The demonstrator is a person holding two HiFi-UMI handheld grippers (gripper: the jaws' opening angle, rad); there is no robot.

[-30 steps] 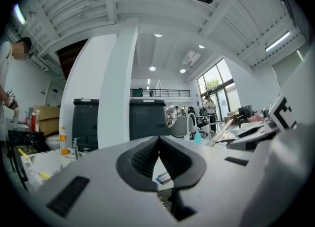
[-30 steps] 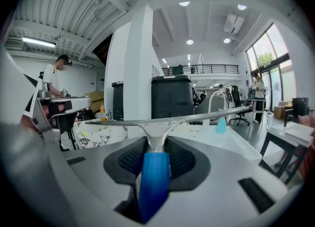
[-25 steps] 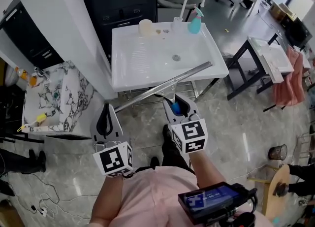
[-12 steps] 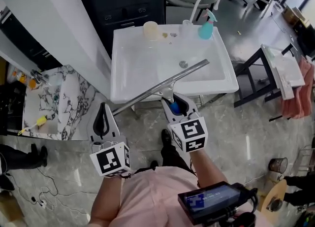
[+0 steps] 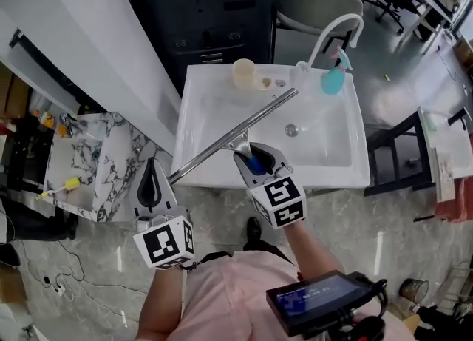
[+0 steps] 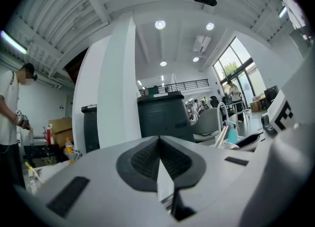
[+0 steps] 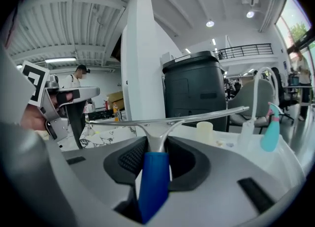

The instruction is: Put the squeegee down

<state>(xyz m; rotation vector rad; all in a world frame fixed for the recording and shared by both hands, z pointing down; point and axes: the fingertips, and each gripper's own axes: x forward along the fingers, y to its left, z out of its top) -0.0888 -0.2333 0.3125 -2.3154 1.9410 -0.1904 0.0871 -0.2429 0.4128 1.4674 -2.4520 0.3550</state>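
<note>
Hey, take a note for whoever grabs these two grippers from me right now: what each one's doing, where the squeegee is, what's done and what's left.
Right gripper: shut on the squeegee by its blue handle, with the metal blade out in front.
Left gripper: shut, holding nothing, off to the left of the sink.
Squeegee: in the air, its blade slanting across the sink's front left corner. A cup and a teal spray bottle stand at the sink's back edge.
Done: squeegee brought to the sink.
Left: pick a bare spot, lower it, open the right jaws and draw back.
</note>
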